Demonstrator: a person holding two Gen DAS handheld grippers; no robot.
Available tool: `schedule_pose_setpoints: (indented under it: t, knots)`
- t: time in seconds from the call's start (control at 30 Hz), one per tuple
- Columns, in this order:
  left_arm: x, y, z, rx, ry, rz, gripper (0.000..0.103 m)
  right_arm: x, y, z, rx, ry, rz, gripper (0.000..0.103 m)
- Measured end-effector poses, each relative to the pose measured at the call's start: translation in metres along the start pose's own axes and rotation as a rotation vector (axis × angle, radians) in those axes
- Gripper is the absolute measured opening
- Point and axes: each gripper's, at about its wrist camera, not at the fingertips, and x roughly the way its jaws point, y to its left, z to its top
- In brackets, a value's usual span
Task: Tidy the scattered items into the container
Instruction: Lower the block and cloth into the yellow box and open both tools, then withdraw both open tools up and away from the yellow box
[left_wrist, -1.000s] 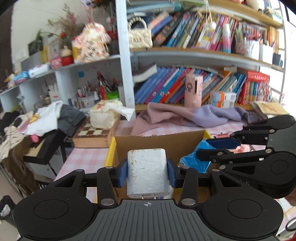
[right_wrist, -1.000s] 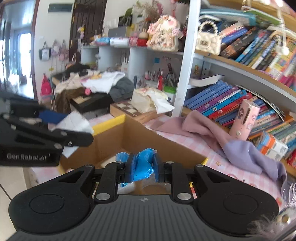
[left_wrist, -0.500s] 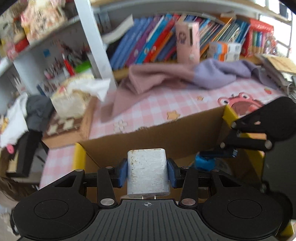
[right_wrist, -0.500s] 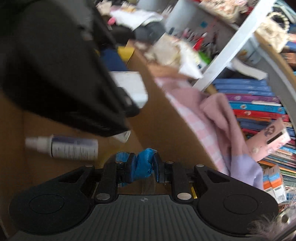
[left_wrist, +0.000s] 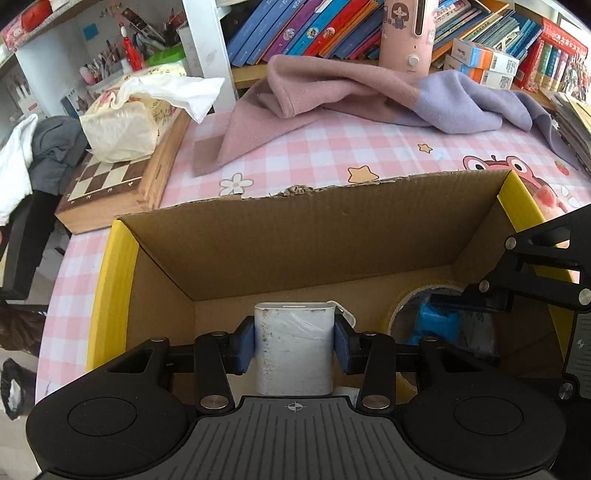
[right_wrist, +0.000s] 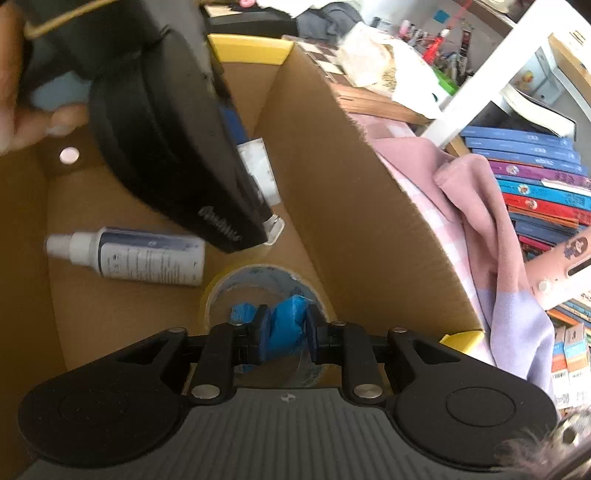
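Note:
My left gripper (left_wrist: 294, 345) is shut on a white, scuffed power adapter (left_wrist: 293, 350) and holds it low inside the open cardboard box (left_wrist: 314, 236). My right gripper (right_wrist: 283, 330) is shut on a crumpled blue wrapper (right_wrist: 286, 326) and holds it inside the same box, just above a roll of clear tape (right_wrist: 258, 284). A white spray bottle (right_wrist: 136, 256) lies on the box floor. The left gripper and its adapter (right_wrist: 258, 170) also show in the right wrist view, the right gripper with the blue wrapper (left_wrist: 437, 325) in the left wrist view.
The box stands on a pink checked tablecloth (left_wrist: 332, 147). Behind it lie a pink and lilac cloth (left_wrist: 369, 92), a chessboard box (left_wrist: 122, 177) with a tissue pack (left_wrist: 129, 118) on it, and bookshelves (left_wrist: 314, 29). The table edge is at the left.
Both grippers have dipped from above the box rim down into the box, still holding their items. The tape roll and spray bottle on the box floor have come into view.

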Motion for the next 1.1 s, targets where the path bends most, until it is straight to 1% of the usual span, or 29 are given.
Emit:
schedule_pose_setpoints:
  t: [0.03,0.07,0.1,0.13,0.17,0.2,0.23,0.27,0.3,0.33,0.4,0.57,0.63,0.7,0.87,0.97,1.1]
  knots:
    - [-0.001,-0.001,-0.001,-0.002,-0.005,0.005,0.044,-0.001,-0.001,0.000,0.011,-0.004,0.009,0.024]
    - [-0.002,-0.001,-0.001,-0.002,-0.015,0.012,0.045,-0.002,-0.002,-0.001,0.014,-0.010,0.015,0.031]
    - [-0.002,-0.002,0.000,-0.002,-0.023,0.015,0.047,-0.004,-0.002,-0.001,0.015,-0.020,0.011,0.041]
    - [-0.005,-0.003,0.000,-0.001,-0.033,0.017,0.053,-0.006,-0.001,-0.001,0.017,-0.031,0.007,0.046]
    - [-0.008,-0.004,0.000,0.000,-0.046,0.020,0.056,-0.009,0.000,-0.002,0.020,-0.040,0.008,0.052]
    - [-0.012,-0.006,-0.001,0.003,-0.067,0.019,0.060,-0.011,0.000,-0.002,0.028,-0.050,0.009,0.055]
    - [-0.018,-0.007,-0.002,0.010,-0.089,0.012,0.062,-0.014,0.001,-0.003,0.040,-0.061,0.008,0.057]
    - [-0.024,-0.008,-0.004,0.016,-0.111,0.004,0.064,-0.019,0.000,-0.004,0.058,-0.073,0.005,0.061]
    - [-0.031,-0.010,-0.006,0.022,-0.135,0.000,0.068,-0.024,0.000,-0.004,0.079,-0.084,0.005,0.062]
    - [-0.038,-0.011,-0.009,0.026,-0.160,0.001,0.070,-0.030,0.001,-0.003,0.098,-0.099,0.005,0.062]
    - [-0.053,-0.014,-0.015,0.035,-0.211,0.006,0.071,-0.044,0.000,-0.005,0.127,-0.137,-0.004,0.062]
    - [-0.098,-0.016,-0.029,0.048,-0.348,0.029,0.075,-0.084,0.000,-0.010,0.212,-0.232,-0.063,0.065]
    - [-0.116,-0.016,-0.037,0.042,-0.397,0.034,0.079,-0.099,0.002,-0.013,0.242,-0.267,-0.087,0.065]
    - [-0.133,-0.016,-0.046,0.024,-0.441,0.034,0.081,-0.112,0.003,-0.015,0.268,-0.295,-0.109,0.066]
    - [-0.163,-0.016,-0.069,0.001,-0.502,0.039,0.084,-0.143,0.016,-0.027,0.320,-0.348,-0.156,0.066]
    - [-0.174,-0.017,-0.082,-0.004,-0.514,0.046,0.087,-0.158,0.026,-0.034,0.361,-0.361,-0.173,0.067]
    - [-0.183,-0.021,-0.101,-0.014,-0.517,0.044,0.088,-0.166,0.038,-0.043,0.413,-0.362,-0.192,0.067]
